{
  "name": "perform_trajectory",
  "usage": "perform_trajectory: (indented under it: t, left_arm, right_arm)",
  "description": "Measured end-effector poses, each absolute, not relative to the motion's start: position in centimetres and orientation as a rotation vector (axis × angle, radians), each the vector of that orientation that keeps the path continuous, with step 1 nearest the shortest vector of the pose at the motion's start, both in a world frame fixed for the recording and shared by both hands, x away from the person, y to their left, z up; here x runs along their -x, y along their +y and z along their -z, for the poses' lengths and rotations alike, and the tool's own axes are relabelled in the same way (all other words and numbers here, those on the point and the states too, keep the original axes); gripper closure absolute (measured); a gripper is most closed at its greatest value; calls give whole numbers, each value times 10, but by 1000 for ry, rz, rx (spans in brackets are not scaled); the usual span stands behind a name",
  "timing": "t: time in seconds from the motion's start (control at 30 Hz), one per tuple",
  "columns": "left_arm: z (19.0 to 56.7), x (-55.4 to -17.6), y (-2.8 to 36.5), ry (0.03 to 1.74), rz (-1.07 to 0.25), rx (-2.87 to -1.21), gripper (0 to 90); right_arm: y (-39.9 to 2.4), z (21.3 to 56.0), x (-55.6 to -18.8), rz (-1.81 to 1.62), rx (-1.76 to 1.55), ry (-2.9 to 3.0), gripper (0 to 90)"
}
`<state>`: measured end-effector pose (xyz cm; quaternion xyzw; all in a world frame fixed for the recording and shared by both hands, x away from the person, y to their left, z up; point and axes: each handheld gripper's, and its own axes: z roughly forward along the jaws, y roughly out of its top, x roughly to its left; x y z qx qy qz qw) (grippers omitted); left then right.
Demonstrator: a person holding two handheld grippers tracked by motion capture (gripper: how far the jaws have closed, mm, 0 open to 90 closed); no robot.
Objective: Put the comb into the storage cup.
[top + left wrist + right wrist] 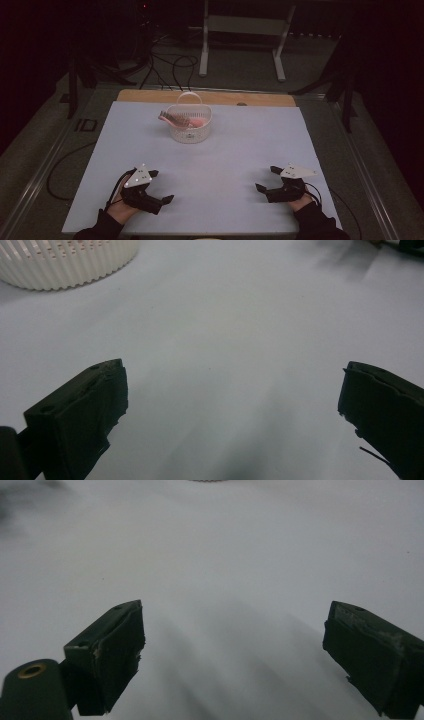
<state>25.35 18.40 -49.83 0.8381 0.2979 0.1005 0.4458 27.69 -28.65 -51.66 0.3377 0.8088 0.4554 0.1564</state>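
A small white ribbed basket (189,125) with a hoop handle stands at the far middle of the pale mat (235,150). A pink comb (172,119) sticks out over its left rim, and something pink lies inside. My left gripper (161,186) rests near the front left of the mat, open with nothing between its jaws. My right gripper (267,179) rests at the front right, also open and bare. In the left gripper view the basket wall (65,260) shows at the top left, far beyond the spread jaws. Bare mat (225,605) lies between the right gripper's jaws.
The mat covers a wooden table (150,95) whose far edge shows behind the basket. Cables (172,65) lie on the floor beyond, next to a white metal stand (240,40). A dark frame (75,85) stands at the left of the table.
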Motion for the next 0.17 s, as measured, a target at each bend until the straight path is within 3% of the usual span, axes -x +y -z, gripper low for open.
perform_trajectory:
  t: [0.17]
  left_arm:
    - [497, -253, 184, 738, -252, -2074, 2]
  right_arm:
    - [-286, 515, -276, -1305, -960, 2312, 95]
